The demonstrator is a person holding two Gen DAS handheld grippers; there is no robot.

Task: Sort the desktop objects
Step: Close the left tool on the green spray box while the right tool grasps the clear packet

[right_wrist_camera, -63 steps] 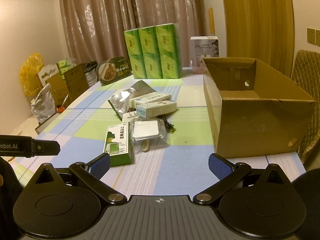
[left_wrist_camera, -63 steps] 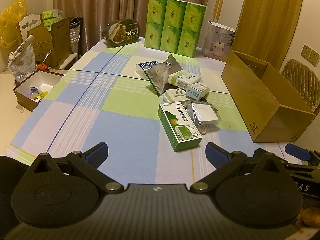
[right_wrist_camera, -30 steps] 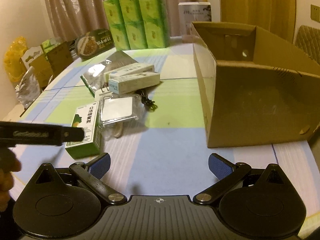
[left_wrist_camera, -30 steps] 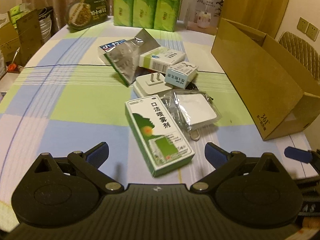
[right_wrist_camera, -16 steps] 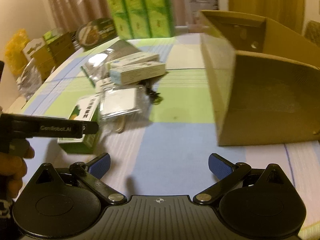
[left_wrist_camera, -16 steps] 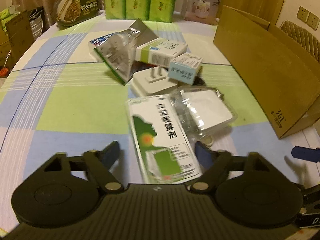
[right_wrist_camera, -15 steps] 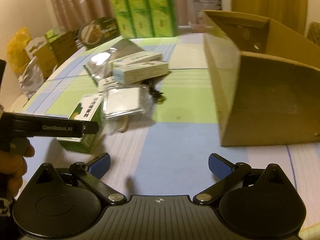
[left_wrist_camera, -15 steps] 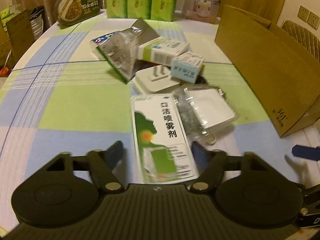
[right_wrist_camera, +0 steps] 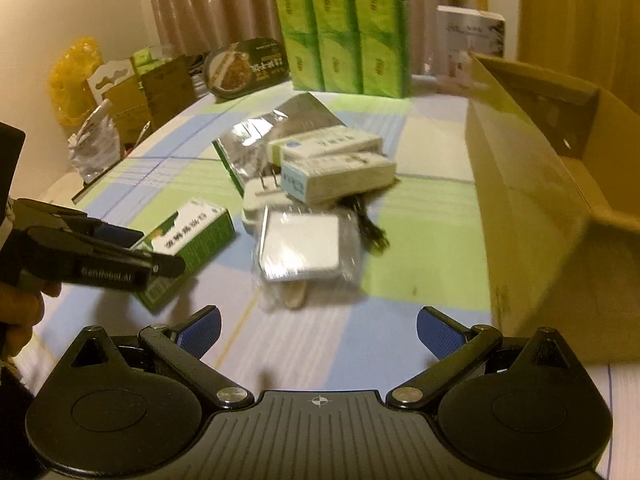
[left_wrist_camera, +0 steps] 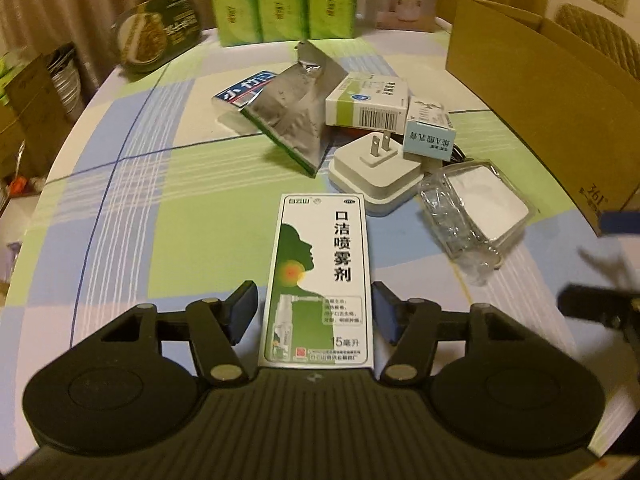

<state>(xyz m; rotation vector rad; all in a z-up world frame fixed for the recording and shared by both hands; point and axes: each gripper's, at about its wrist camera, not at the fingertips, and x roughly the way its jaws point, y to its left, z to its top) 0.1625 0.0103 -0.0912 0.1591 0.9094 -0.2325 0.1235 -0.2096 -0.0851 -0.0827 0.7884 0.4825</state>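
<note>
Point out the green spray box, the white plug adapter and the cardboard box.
green spray box (left_wrist_camera: pixel 320 276), left wrist view, middle of its printed top face.
white plug adapter (left_wrist_camera: pixel 374 170), left wrist view, its white body.
cardboard box (right_wrist_camera: pixel 532 216), right wrist view, its near outer wall.

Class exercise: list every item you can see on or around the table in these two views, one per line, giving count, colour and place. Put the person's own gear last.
spray box: 1, green and white, table front, between the left fingers
plug adapter: 1, white, behind the spray box
plastic packet: 1, clear with white insert, right of the adapter
medicine boxes: 2, white with green or blue, behind the adapter
foil pouch: 1, silver, table centre
carton: 1, brown, open, table right
tissue pack: 1, green, far edge
food tub: 1, dark, far left
left gripper: 1, black, fingers either side of the spray box
right gripper: 1, black, blue pads, open over the table
hand: 1, holding the left gripper
</note>
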